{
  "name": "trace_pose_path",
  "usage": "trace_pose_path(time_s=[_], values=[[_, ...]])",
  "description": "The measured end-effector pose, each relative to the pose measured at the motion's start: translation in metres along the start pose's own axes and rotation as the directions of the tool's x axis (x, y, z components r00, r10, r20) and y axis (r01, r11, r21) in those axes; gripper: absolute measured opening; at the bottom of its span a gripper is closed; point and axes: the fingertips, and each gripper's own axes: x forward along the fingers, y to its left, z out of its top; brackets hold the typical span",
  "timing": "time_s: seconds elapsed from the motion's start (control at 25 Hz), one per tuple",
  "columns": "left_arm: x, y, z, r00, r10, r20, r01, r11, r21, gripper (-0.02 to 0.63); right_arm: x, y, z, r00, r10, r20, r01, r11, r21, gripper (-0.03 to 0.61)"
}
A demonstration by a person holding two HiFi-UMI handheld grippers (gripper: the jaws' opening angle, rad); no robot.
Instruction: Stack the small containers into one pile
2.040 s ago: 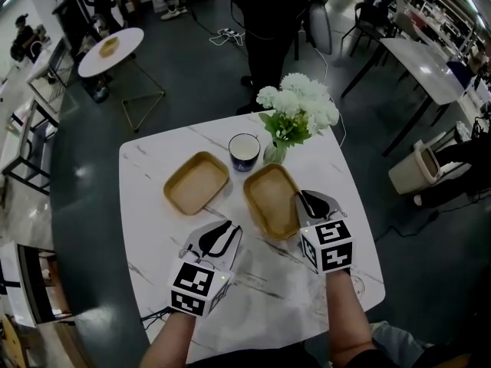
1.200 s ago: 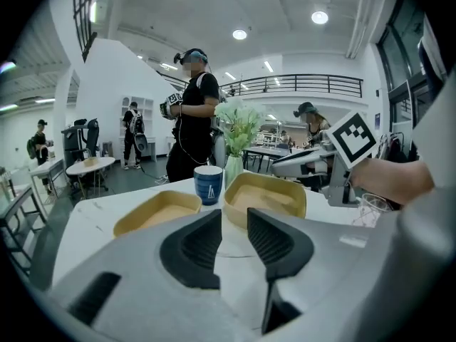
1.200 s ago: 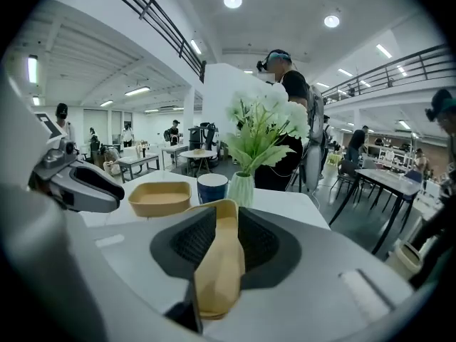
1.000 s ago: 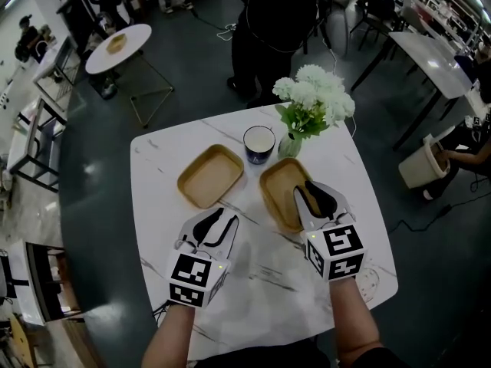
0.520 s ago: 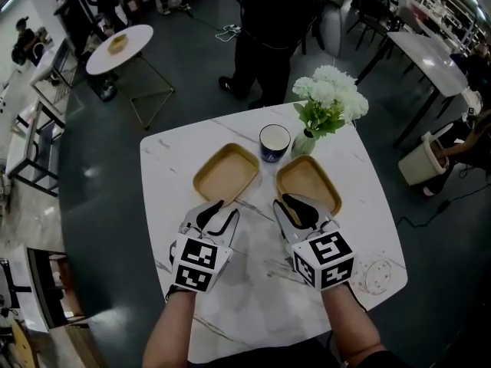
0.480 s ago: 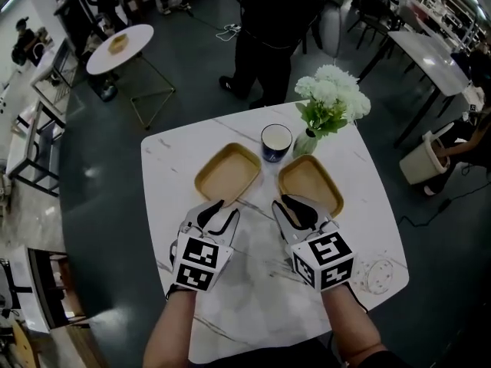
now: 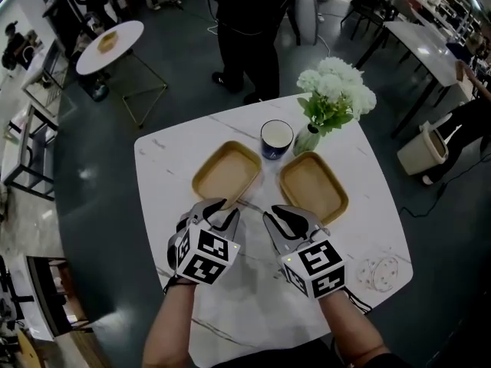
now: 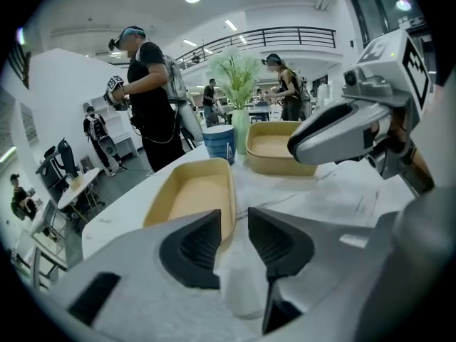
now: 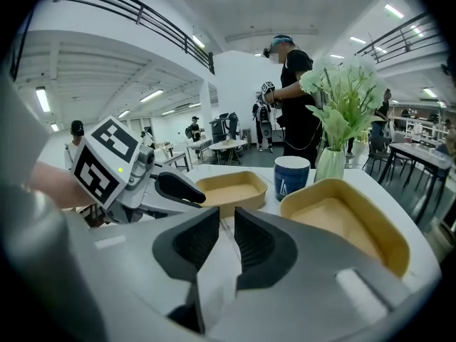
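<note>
Left gripper (image 7: pixel 218 210) and right gripper (image 7: pixel 282 216) jaws stand apart, closing on nothing. Left container (image 7: pixel 225 173) and right container (image 7: pixel 313 188) lie just beyond the fingertips, untouched.

Bright even light, fisheye-warped dark corners

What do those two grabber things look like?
The left gripper and right gripper each have light grey jaws, black ribbed pads and a white cube with black square markers. No sleeves on the forearms. Both are closing, nothing between the jaws.
</note>
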Motion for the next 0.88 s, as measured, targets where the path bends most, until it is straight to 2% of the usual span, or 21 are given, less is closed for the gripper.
trace_pose_path(time_s=[0.2, 0.32, 0.44, 0.56, 0.88], values=[[0.011, -0.002, -0.001, 0.998, -0.036, -0.052, 0.037, 0.999, 0.019, 0.121, 0.002, -0.004, -0.003, 1.0, 0.003, -0.004, -0.003, 1.0, 0.009, 0.064], [0.013, -0.001, -0.003, 0.998, -0.024, -0.064, 0.025, 1.0, 0.017, 0.117, 0.004, -0.004, -0.003, 1.0, 0.007, 0.005, -0.007, 1.0, 0.016, 0.061], [0.015, 0.002, -0.002, 0.999, 0.003, -0.054, -0.002, 1.0, 0.015, 0.051, 0.007, -0.006, -0.006, 1.0, 0.011, 0.0, -0.011, 1.0, 0.023, 0.061], [0.015, 0.002, -0.002, 0.999, 0.012, -0.05, -0.011, 1.0, 0.012, 0.028, 0.008, -0.005, -0.008, 1.0, 0.016, -0.002, -0.016, 0.999, 0.029, 0.061], [0.002, -0.001, 0.008, 1.0, 0.026, 0.014, -0.026, 1.0, -0.004, 0.021, 0.002, -0.007, -0.006, 1.0, 0.002, 0.009, -0.002, 0.999, 0.032, 0.055]])
